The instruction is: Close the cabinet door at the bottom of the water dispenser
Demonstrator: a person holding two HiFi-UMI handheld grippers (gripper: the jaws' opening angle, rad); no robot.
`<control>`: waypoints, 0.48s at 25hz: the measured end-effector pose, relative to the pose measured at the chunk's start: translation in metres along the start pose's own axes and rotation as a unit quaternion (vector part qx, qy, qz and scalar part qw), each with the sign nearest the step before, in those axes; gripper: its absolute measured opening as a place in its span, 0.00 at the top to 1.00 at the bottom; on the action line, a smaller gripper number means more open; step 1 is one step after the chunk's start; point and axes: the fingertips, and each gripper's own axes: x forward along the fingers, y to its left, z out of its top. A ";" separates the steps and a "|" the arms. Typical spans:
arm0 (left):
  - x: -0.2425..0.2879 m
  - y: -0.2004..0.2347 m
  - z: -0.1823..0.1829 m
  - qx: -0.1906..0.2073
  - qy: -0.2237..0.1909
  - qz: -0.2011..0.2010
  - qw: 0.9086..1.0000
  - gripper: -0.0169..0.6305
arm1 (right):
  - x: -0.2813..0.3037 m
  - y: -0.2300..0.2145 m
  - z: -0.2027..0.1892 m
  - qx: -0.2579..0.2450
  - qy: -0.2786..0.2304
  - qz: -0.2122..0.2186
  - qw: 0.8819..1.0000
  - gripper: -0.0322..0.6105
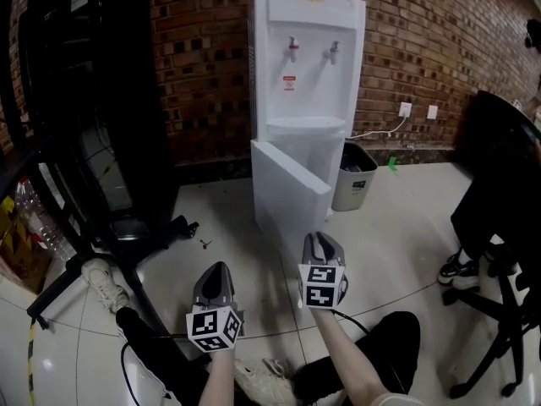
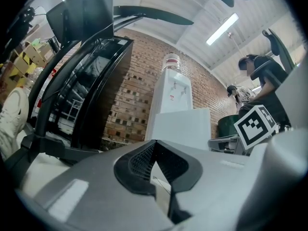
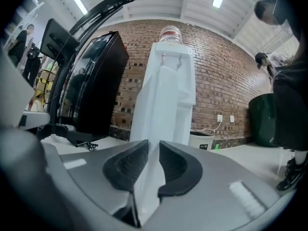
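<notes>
a brick wall (image 1: 423, 41) is running behind the white water dispenser (image 1: 308, 49) at the upper middle of the frame, and its cabinet door (image 1: 287, 189) is standing ajar just below, angled out toward me. my right gripper (image 1: 319, 238), at the lower middle, is pinching the door's near edge between its narrowly parted jaws. my left gripper (image 1: 217, 267), at the lower left, is hovering clenched on nothing, apart from the door.
</notes>
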 end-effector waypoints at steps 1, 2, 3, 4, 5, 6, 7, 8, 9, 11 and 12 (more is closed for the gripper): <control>0.000 0.000 0.000 0.000 -0.001 0.000 1.000 0.95 | 0.001 -0.003 0.000 0.000 0.001 -0.001 1.000 0.84; 0.001 0.001 0.000 -0.001 -0.001 0.000 1.000 0.95 | 0.003 -0.006 -0.001 0.000 0.001 -0.002 1.000 0.85; 0.002 0.000 -0.001 -0.003 -0.002 -0.001 1.000 0.95 | 0.004 -0.008 -0.001 -0.001 0.001 -0.004 1.000 0.85; 0.003 -0.001 -0.002 -0.008 -0.002 -0.004 1.000 0.95 | 0.005 -0.011 -0.001 -0.002 0.000 -0.005 1.000 0.86; 0.006 -0.003 -0.003 -0.012 -0.002 -0.010 1.000 0.95 | 0.007 -0.014 -0.002 -0.004 -0.001 -0.006 1.000 0.86; 0.009 -0.006 -0.003 -0.013 -0.002 -0.016 1.000 0.95 | 0.008 -0.017 -0.002 -0.007 -0.003 -0.008 1.000 0.86; 0.013 -0.009 -0.002 -0.009 -0.001 -0.024 1.000 0.95 | 0.009 -0.021 -0.002 -0.010 -0.004 -0.009 1.000 0.86; 0.018 -0.012 0.001 -0.001 -0.001 -0.030 1.000 0.95 | 0.011 -0.025 -0.003 -0.012 -0.004 -0.010 1.000 0.87; 0.022 -0.013 0.004 0.009 -0.002 -0.035 0.999 0.95 | 0.013 -0.028 -0.003 -0.011 -0.004 -0.012 1.000 0.87; 0.030 -0.016 0.013 0.027 -0.005 -0.044 0.999 0.95 | 0.017 -0.036 -0.004 -0.007 -0.002 -0.017 1.000 0.88; 0.034 -0.017 0.016 0.034 -0.006 -0.047 0.998 0.95 | 0.020 -0.041 -0.004 -0.004 -0.002 -0.021 1.000 0.88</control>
